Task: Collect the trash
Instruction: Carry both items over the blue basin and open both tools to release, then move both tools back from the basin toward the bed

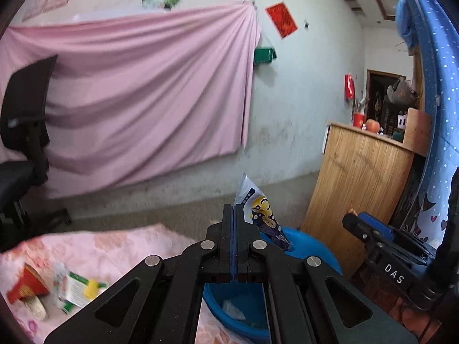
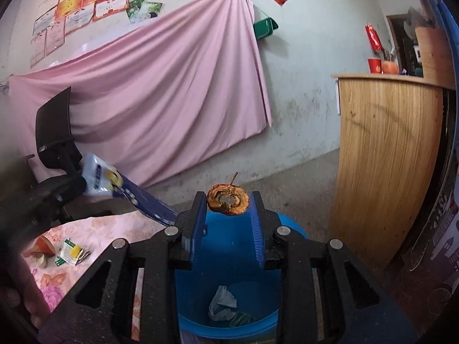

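Observation:
My left gripper (image 1: pixel 233 207) is shut on a white, yellow and dark blue snack wrapper (image 1: pixel 262 215), held above the blue plastic basin (image 1: pixel 315 248). My right gripper (image 2: pixel 228 197) is shut on a browned apple core (image 2: pixel 228 199) with a stem, directly over the same blue basin (image 2: pixel 226 272), which holds crumpled paper (image 2: pixel 222 304). In the right wrist view the wrapper (image 2: pixel 114 183) hangs at the left. A red paper cup (image 1: pixel 27 285) and a green and yellow carton (image 1: pixel 76 288) lie on the floral pink cloth (image 1: pixel 109 246).
A black office chair (image 1: pixel 23 132) stands at the left in front of a pink sheet (image 1: pixel 143 91) on the wall. A wooden cabinet (image 2: pixel 387 157) stands at the right, close behind the basin. The right gripper's body (image 1: pixel 384 243) shows at the right of the left wrist view.

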Demonstrator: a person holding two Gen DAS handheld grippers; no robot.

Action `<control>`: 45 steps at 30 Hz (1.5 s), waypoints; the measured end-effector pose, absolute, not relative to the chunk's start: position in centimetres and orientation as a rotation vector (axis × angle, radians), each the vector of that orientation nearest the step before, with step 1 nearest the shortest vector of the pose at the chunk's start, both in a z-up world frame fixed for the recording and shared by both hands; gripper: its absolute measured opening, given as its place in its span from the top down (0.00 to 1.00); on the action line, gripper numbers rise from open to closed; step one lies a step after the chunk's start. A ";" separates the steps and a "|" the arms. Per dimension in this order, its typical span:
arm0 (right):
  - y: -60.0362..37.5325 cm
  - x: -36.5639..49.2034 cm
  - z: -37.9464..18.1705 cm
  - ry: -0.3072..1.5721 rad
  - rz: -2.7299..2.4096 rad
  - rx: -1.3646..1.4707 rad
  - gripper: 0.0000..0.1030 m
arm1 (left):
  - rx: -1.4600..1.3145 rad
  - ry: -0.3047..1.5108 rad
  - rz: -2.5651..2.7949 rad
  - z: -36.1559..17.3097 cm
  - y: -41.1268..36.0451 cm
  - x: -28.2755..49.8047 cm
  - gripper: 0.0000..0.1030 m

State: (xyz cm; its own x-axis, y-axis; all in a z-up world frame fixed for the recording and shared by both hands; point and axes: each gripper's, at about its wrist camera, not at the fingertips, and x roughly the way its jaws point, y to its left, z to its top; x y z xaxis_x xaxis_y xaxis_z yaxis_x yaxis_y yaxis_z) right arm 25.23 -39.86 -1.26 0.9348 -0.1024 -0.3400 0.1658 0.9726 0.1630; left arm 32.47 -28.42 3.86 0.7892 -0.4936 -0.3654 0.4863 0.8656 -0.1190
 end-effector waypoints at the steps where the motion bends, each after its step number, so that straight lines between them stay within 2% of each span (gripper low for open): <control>1: -39.9 25.5 -1.5 0.347 -0.133 0.195 0.45 | -0.021 0.430 -0.531 3.4 -28.9 33.0 1.00; 9: -40.9 27.3 -3.2 0.432 -0.087 0.242 0.45 | -0.044 0.609 -0.551 1.1 -29.9 35.9 1.00; 29: -41.6 29.0 -4.9 0.517 -0.089 0.281 0.44 | 0.002 0.703 -0.518 -0.4 -29.8 36.8 1.00; 31: -41.7 29.0 -4.9 0.519 -0.092 0.285 0.43 | 0.001 0.708 -0.515 -0.5 -29.6 36.8 1.00; 36: -41.9 28.7 -4.9 0.512 -0.107 0.292 0.28 | 0.008 0.713 -0.507 -0.5 -29.4 36.8 0.99; 37: -42.0 28.7 -4.8 0.510 -0.110 0.296 0.27 | 0.008 0.714 -0.506 -0.5 -29.4 36.8 0.98; 39: -42.1 28.6 -4.8 0.506 -0.114 0.297 0.23 | -0.003 0.709 -0.504 -0.4 -29.0 36.7 0.88; 41: -42.2 28.5 -4.5 0.494 -0.119 0.299 0.20 | -0.026 0.695 -0.503 -0.2 -28.4 36.5 0.69; 45: -42.2 28.1 -3.9 0.465 -0.126 0.296 0.11 | -0.050 0.673 -0.490 0.6 -27.1 36.2 0.67</control>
